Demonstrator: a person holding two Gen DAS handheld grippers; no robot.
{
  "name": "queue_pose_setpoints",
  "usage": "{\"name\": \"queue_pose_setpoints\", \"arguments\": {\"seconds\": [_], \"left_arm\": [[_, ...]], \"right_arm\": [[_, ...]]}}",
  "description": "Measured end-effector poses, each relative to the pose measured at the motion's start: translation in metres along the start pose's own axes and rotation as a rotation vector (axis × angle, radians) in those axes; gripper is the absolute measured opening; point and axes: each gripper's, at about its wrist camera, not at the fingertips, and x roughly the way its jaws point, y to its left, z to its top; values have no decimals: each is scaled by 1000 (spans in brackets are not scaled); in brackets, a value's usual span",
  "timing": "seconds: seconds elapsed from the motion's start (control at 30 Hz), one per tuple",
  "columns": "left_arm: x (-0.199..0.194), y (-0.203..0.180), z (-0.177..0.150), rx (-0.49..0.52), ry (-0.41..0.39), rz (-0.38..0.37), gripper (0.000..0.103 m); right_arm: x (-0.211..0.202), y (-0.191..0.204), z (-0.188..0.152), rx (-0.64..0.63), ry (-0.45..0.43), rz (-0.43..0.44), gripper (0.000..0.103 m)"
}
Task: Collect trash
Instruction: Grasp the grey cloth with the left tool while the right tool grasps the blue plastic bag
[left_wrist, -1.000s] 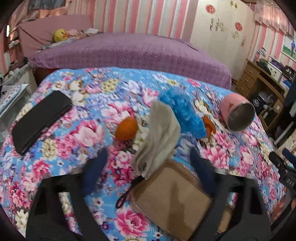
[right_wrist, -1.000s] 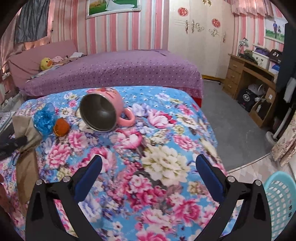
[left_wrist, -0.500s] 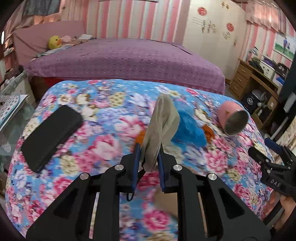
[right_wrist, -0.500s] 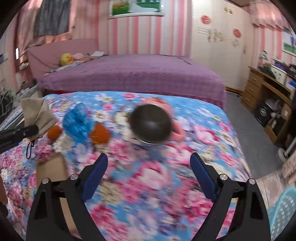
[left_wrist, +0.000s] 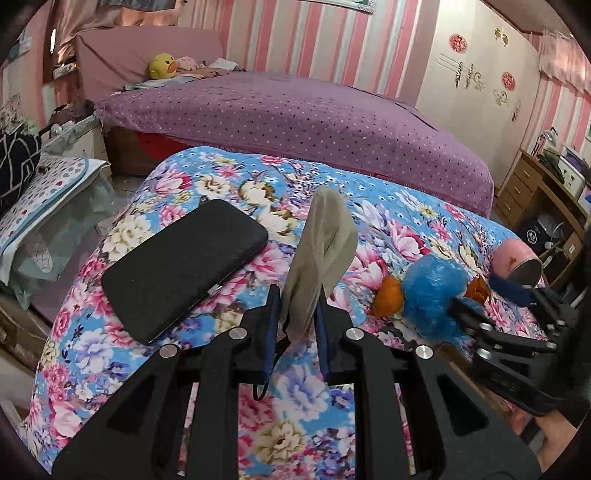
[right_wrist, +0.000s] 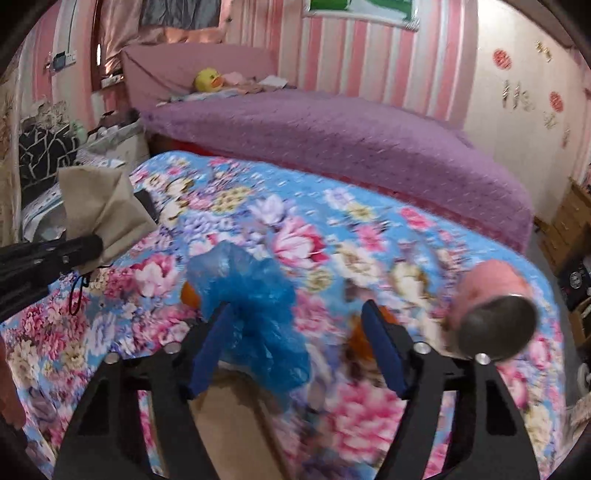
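We see the grey-beige paper scrap (left_wrist: 319, 258) standing nearly upright at the centre of the left wrist view, its long axis running from the fingertips up toward the top of the frame, leaning slightly right. Our left gripper (left_wrist: 295, 314) is pressed together on its lower end, pinching it clear of the floral cloth (left_wrist: 207, 184). In the right wrist view the same scrap (right_wrist: 99, 206) sits at the left edge, held by the dark finger there.

We can read no writing or brand on any of the items.

Our right gripper (right_wrist: 295, 339) is spread wide and holds nothing. Its left finger (right_wrist: 208, 347) touches or overlaps the crumpled blue plastic bag (right_wrist: 251, 306), which lies low and centre in that frame; blur keeps us from telling which. An orange peel piece (right_wrist: 190, 295) peeks from behind the bag's left side, and another (right_wrist: 360, 339) lies just beside the right finger. A pink mug (right_wrist: 495, 310) lies on its side at the right, mouth toward the camera. A black case (left_wrist: 181, 273) lies left of centre in the left view, and brown cardboard (right_wrist: 236, 424) shows at the bottom of the right view.
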Motion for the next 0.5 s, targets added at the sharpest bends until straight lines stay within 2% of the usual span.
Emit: {"name": "queue_pose_setpoints", "arguments": {"seconds": [0.1, 0.13, 0.17, 0.23, 0.33, 0.5], "left_arm": [[-2, 5, -4, -15, 8, -2, 17], [-1, 6, -5, -17, 12, 0, 17], [-2, 6, -7, -17, 13, -1, 17], [-5, 3, -10, -6, 10, -10, 17], [-11, -3, -14, 15, 3, -12, 17], [-25, -6, -19, -1, -5, -25, 17]], "right_arm": [[12, 0, 1, 25, 37, 62, 50], [13, 0, 1, 27, 43, 83, 40], [13, 0, 0, 30, 48, 104, 36], [11, 3, -1, 31, 53, 130, 17], [3, 5, -6, 9, 25, 106, 8], [-27, -7, -10, 31, -46, 72, 5]]}}
